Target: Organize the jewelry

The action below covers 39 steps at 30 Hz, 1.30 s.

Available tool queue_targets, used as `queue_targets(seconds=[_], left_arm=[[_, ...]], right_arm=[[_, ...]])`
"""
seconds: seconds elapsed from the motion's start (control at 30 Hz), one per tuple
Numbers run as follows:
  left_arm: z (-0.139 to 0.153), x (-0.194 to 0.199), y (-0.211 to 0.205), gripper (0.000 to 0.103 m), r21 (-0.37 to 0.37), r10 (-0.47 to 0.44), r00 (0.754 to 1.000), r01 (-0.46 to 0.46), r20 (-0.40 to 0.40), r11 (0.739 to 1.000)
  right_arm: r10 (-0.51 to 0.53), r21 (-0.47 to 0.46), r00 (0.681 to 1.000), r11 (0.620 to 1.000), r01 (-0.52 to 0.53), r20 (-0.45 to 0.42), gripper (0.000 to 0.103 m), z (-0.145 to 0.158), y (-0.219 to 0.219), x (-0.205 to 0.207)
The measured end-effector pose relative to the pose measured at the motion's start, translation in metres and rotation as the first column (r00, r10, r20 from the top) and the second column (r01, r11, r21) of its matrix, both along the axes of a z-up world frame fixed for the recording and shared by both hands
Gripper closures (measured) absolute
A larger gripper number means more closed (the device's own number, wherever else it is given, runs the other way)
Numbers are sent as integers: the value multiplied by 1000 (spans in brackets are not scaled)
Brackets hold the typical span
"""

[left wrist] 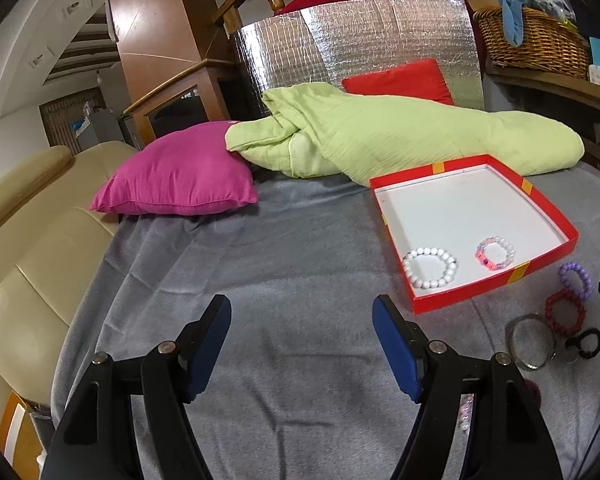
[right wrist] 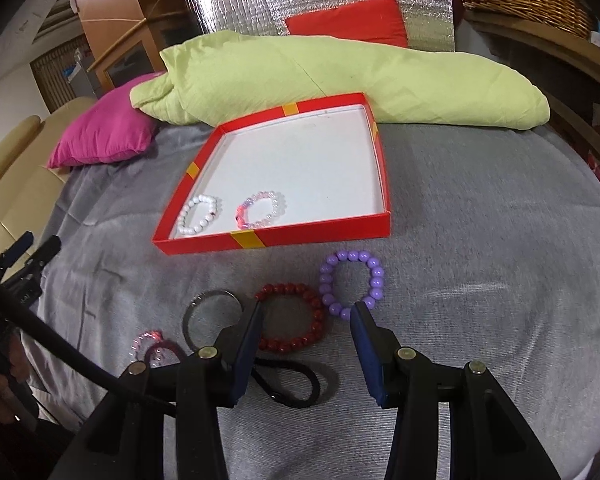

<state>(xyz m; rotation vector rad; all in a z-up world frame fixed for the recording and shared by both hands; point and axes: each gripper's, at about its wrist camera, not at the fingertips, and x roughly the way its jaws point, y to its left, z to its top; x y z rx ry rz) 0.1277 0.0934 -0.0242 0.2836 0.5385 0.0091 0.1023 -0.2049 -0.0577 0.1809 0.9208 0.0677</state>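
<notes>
- While both the left gripper (left wrist: 302, 318) and right gripper (right wrist: 306, 326) are held wide and empty, two bead bracelets are seen inside the red box lid (right wrist: 324, 234).
- Purple bracelet (right wrist: 352, 282), red bracelet (right wrist: 296, 322) and metal bangle (right wrist: 210, 314) are left on the grey blanket (right wrist: 480, 260).
- Green quilt (right wrist: 300, 76) is bunched behind.

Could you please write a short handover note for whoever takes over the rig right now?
Left gripper: open, holding nothing, over the grey blanket.
Right gripper: open, holding nothing, over the dark red bracelet.
Done: white bracelet and pink-clear bracelet lie in the red box.
Left, all on the blanket in front of the box: purple bracelet, dark red bracelet, metal bangle, black hair tie, small pink bracelet.
</notes>
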Motion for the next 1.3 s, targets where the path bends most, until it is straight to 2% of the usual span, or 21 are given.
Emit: queue_targets(seconds=[0.17, 0.47, 0.67, 0.77, 0.93, 1.13, 1.3], left_arm=[[-5, 2, 1, 29, 14, -7, 1000, 7, -22, 1000], [-27, 3, -11, 29, 40, -63, 990, 69, -125, 997], [-48, 11, -10, 29, -44, -121, 953, 113, -278, 993], [-55, 13, -8, 29, -87, -144, 936, 122, -321, 989], [-58, 13, -7, 29, -170, -196, 914, 143, -354, 975], [-55, 9, -22, 29, -208, -276, 897, 214, -346, 954], [-53, 15, -41, 29, -239, -321, 881, 248, -347, 939]], right_arm=[[5, -8, 1000, 1000, -5, -11, 55, -4, -4, 2], [-43, 47, 997, 998, 46, -64, 55, -16, -27, 11], [-80, 110, 991, 990, 92, -107, 55, -27, -46, 16], [-100, 125, 988, 985, 114, -114, 55, -31, -53, 18], [-139, 64, 986, 987, 145, -89, 55, -32, -53, 26], [-148, -24, 987, 989, 147, -61, 55, -39, -40, 43], [-146, -164, 989, 976, 140, -25, 69, -45, -25, 51]])
